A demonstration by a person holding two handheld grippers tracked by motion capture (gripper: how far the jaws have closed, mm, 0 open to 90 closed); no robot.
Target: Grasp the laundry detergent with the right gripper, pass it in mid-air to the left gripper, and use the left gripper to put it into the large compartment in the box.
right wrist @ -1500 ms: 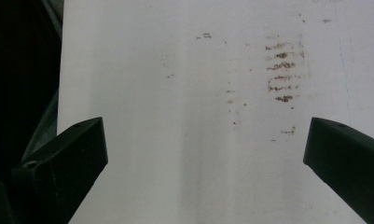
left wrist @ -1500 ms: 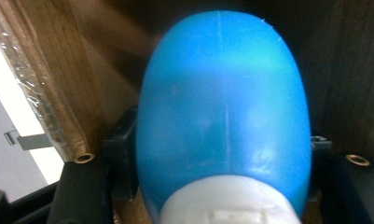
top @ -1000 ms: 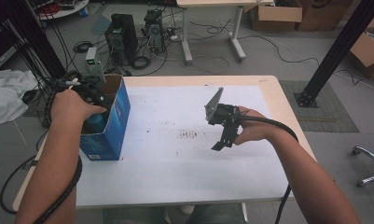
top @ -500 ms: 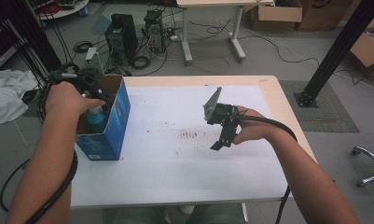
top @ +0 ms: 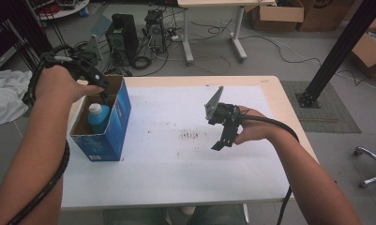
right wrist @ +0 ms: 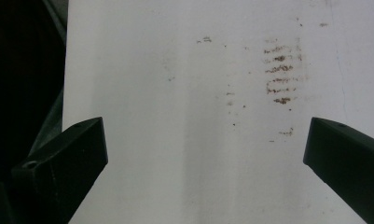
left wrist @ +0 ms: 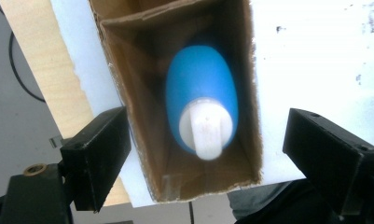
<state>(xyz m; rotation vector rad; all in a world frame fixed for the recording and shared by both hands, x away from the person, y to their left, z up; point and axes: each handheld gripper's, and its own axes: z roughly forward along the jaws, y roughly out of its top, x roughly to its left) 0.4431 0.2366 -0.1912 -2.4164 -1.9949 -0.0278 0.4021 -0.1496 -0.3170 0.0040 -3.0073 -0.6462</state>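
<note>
Blue bottle (left wrist: 201, 100), white-capped, upright inside cardboard box (top: 116, 125) at left of frame, directly below wide-open, empty left tongs (left wrist: 222, 154); right tongs (top: 221, 136), open, empty, mid-desk (top: 176, 187).

We count one blue cardboard box (top: 103, 136) on the table (top: 176, 187), one blue bottle with a white cap (left wrist: 201, 109) inside it, two black grippers, and two more cardboard boxes (top: 277, 16) on the floor.
</note>
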